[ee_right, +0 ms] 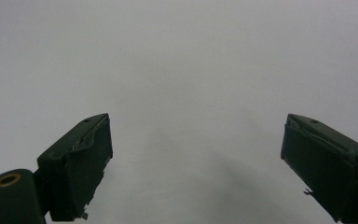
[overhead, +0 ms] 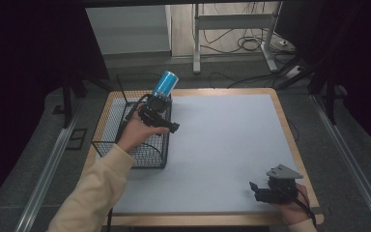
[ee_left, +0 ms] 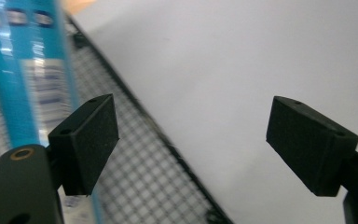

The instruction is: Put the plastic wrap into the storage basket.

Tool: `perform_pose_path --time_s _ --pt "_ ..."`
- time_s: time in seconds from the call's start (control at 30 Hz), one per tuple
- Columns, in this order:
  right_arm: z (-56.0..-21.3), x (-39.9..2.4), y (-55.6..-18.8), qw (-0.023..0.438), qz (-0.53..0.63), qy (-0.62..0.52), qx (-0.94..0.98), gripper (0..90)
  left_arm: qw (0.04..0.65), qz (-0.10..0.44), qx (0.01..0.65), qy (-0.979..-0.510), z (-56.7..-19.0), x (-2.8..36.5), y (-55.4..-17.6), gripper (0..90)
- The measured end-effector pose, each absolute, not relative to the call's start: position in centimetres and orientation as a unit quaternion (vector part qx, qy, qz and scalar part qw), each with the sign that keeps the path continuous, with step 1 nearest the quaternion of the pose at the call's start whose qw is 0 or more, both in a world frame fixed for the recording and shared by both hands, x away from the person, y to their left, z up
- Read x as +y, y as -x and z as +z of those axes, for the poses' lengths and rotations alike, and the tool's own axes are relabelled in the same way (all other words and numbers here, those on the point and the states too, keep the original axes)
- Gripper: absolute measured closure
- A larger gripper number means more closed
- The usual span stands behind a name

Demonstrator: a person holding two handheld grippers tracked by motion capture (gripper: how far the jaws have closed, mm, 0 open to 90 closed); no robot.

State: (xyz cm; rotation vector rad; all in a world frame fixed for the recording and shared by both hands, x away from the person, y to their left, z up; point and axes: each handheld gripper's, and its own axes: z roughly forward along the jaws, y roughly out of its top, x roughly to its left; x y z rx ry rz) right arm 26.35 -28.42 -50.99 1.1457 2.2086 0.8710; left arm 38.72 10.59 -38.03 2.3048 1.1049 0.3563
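A blue can (overhead: 165, 83) stands upright at the far right corner of a black wire basket (overhead: 105, 126). In the left gripper view the can (ee_left: 23, 84) rises blurred just outside the left jaw, over the basket's mesh (ee_left: 140, 182). My left gripper (overhead: 166, 124) hovers over the basket's right edge, close in front of the can; its jaws (ee_left: 191, 140) stand wide apart with only mesh and white mat between them. My right gripper (overhead: 257, 191) rests near the table's front right corner, open (ee_right: 193, 158) over bare mat.
A white mat (overhead: 222, 145) covers most of the wooden table (overhead: 290, 140). The basket sits on its left side, partly over the table's left edge. Beyond the far edge are a white desk frame (overhead: 232, 21) and floor cables (overhead: 251, 46).
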Motion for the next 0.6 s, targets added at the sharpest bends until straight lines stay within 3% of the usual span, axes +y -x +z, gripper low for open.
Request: perform_pose_path --time_s 0.27,0.6 --pt "-51.0 -28.3 -26.3 0.25 0.32 -0.419 0.812 8.9 0.317 0.154 0.354 -0.866 -40.0 8.0 -33.9 17.7" --pt "-51.0 -28.3 -26.3 0.251 0.319 -0.419 0.812 9.0 0.34 0.091 0.324 -0.878 -44.1 6.5 -30.5 18.1"
